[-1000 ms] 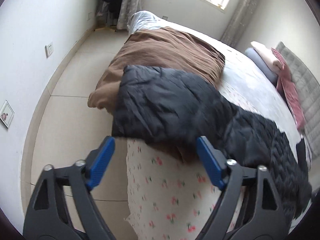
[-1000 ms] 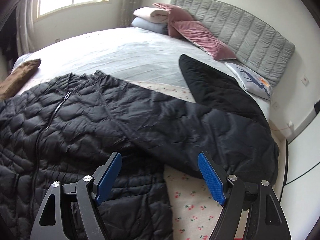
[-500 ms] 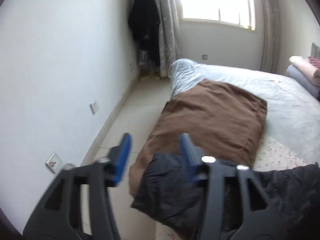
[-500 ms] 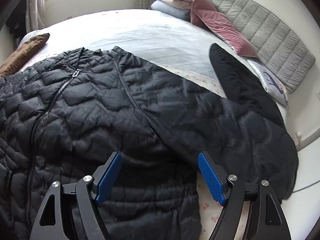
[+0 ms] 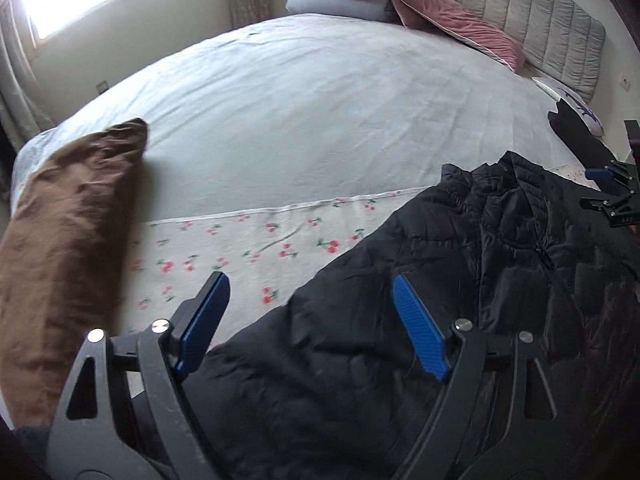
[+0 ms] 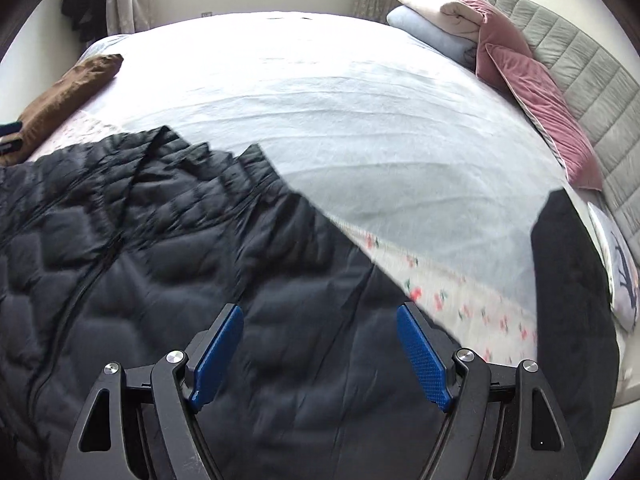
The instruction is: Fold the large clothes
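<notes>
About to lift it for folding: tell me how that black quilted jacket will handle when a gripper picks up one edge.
The black quilted jacket will probably be floppy: it lies creased and follows the bed. Its puffy quilting suggests it is light for its bulk. The smooth, faintly shiny shell may slip, so a pinch by the open right gripper on one edge would likely leave the rest dragging.

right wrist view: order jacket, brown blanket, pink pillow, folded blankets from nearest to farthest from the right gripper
From the right gripper:
1. jacket, just beyond the fingers, spreading left
2. pink pillow, right, by the headboard
3. brown blanket at far left and folded blankets at far right: too close to call
</notes>
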A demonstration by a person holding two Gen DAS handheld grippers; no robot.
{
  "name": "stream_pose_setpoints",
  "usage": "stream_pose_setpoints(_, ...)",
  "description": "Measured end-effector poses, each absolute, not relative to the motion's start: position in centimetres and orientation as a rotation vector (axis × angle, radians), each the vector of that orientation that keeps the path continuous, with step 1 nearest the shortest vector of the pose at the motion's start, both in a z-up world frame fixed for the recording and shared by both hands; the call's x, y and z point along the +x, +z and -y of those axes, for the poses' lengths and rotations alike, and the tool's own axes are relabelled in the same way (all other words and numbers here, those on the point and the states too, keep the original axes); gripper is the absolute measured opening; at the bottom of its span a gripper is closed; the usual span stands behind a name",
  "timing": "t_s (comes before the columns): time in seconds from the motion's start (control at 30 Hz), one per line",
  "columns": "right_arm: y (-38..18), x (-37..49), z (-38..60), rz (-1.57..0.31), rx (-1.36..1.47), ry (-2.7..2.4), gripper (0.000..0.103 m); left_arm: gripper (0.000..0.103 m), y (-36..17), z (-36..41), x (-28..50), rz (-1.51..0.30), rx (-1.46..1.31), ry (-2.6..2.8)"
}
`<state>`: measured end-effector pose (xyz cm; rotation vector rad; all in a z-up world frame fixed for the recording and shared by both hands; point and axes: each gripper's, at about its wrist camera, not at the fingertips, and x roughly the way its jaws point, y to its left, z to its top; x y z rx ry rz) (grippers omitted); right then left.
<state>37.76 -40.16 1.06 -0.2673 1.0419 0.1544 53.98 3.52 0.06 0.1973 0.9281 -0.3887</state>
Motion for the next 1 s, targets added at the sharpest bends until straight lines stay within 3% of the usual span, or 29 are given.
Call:
stream_pose_setpoints(0.13,-1.3,40.9,40.0,-1.006,-0.174,0.175,0.080,0.081,-3.2,-2.4,56.5,-0.997,0.169,-0.441)
stream_pose_setpoints(0.2,-2.9,41.9,39.6,-1.002,-0.116,0.192,0.074,0.055,-4.5,-2.2,56.6,-1.055,0.137,-0.491)
stream_pose_setpoints(0.23,-3.7,42.0,39.1,-0.996,-0.105,0.210,0.066,0.045,-4.9,-2.0,56.3,-1.064,0.109,-0.507)
stream_pose_setpoints(0.3,-3.7,41.1,38.2,-0.942,-0.102,0.252,0.023,0.020,-4.2,-2.1,54.8,-1.031,0.097,-0.533)
stream_pose_setpoints(0.33,-3.4,40.3,37.5,-0.912,-0.131,0.255,0.013,0.011,-3.6,-1.9,53.8,-1.004,0.107,-0.538)
stream_pose_setpoints(0.4,-2.6,38.9,36.2,-0.843,-0.231,0.217,0.004,0.008,-1.8,-1.0,51.5,-0.875,0.175,-0.489)
stream_pose_setpoints(0.53,-0.5,36.7,33.6,-0.601,-0.469,0.023,0.002,0.008,0.3,0.0,49.1,-0.616,0.220,-0.380)
stream_pose_setpoints(0.6,-1.5,37.8,33.7,-0.607,-0.505,-0.067,0.002,0.009,-1.6,0.5,50.4,-0.647,0.258,-0.310)
stream_pose_setpoints(0.67,-4.1,39.8,34.1,-0.702,-0.537,-0.144,0.002,0.015,-4.7,1.5,52.7,-0.793,0.326,-0.252)
stream_pose_setpoints(0.77,-6.4,40.7,34.8,-0.811,-0.565,-0.196,0.004,0.025,-4.1,2.7,52.3,-0.761,0.413,-0.186)
stream_pose_setpoints(0.8,-5.8,40.3,34.9,-0.802,-0.553,-0.197,0.013,0.029,-3.6,2.9,51.9,-0.745,0.420,-0.170)
stream_pose_setpoints(0.83,-4.8,39.6,34.8,-0.800,-0.533,-0.184,0.020,0.042,-2.5,2.8,51.1,-0.734,0.399,-0.167)
stream_pose_setpoints(0.87,-4.1,39.0,34.5,-0.800,-0.524,-0.172,0.038,0.053,-1.7,2.6,50.3,-0.735,0.365,-0.185)
stream_pose_setpoints(0.9,-2.8,37.4,34.0,-0.787,-0.515,-0.141,0.057,0.056,-0.9,2.5,49.3,-0.738,0.327,-0.213)
stream_pose_setpoints(1.0,0.1,31.8,30.9,-0.744,-0.487,-0.007,0.068,0.062,1.0,3.4,44.9,-0.772,0.214,-0.362)
